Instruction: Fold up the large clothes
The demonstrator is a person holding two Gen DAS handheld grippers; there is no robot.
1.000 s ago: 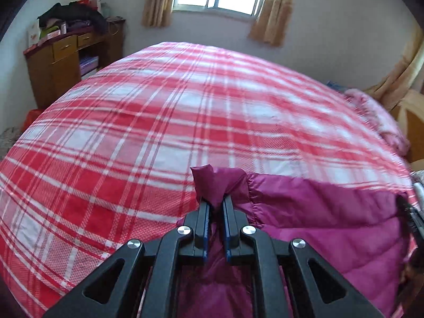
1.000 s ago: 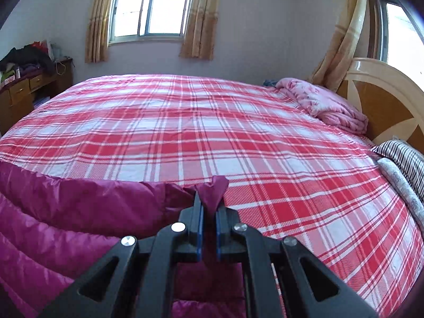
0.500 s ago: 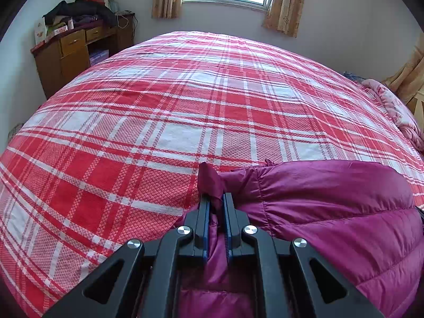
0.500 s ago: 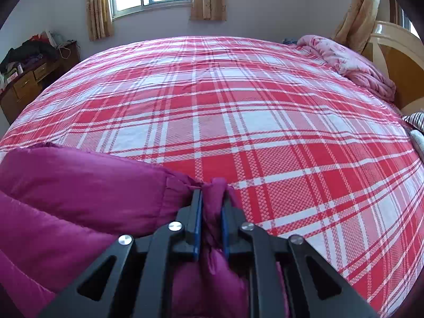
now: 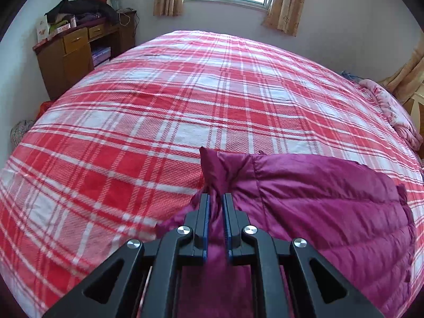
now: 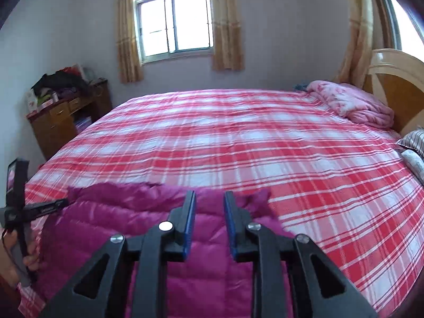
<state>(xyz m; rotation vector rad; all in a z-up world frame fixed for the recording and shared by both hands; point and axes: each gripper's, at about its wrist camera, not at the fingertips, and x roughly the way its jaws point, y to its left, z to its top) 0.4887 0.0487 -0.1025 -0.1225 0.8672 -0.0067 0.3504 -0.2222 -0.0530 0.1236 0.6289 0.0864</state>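
Note:
A magenta quilted down jacket (image 5: 331,212) lies on the near side of a bed with a red and white plaid cover (image 5: 185,100). My left gripper (image 5: 215,198) is shut on a bunched corner of the jacket at its left end. In the right wrist view the jacket (image 6: 127,220) lies spread below my right gripper (image 6: 210,198), which is open and empty, raised a little above the cloth. The left gripper's handle (image 6: 18,206) and the hand on it show at the left edge of that view.
A wooden dresser (image 5: 76,53) piled with clothes stands left of the bed. A folded pink blanket (image 6: 352,103) lies at the wooden headboard (image 6: 397,90) on the right, with striped pillows (image 6: 414,143) nearer. A curtained window (image 6: 175,23) is in the far wall.
My right gripper has let go of the jacket corner, opened and lifted back. The jacket's right end now lies on the bed. My left gripper still holds its corner.

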